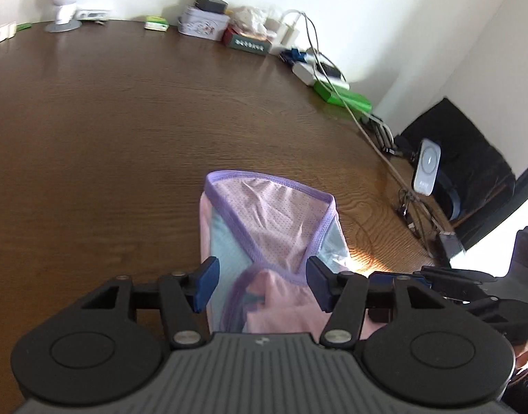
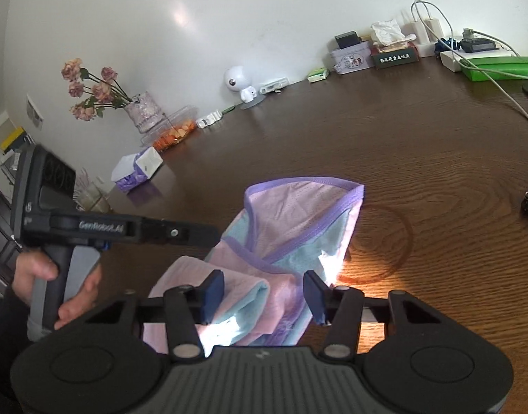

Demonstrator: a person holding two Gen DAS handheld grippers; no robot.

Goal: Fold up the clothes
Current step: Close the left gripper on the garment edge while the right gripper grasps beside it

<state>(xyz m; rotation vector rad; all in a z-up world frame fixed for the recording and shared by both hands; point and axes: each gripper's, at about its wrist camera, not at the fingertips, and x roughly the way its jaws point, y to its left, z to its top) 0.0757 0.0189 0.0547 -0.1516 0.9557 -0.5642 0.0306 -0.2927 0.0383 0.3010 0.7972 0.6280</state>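
Dark brown wood-grain table [image 2: 384,145] pushed up against a plain white wall [image 2: 195,10], clutter lined along the back edge, a vase of dried roses [image 2: 143,112] at one end, and a bright sun patch [image 2: 360,272] on the tabletop

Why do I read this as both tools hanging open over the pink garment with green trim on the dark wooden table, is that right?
Not quite: the trim is purple, not green, as the right wrist view shows along the garment edge. The rest holds: the left tool and right tool hang open over it on the dark wooden table.
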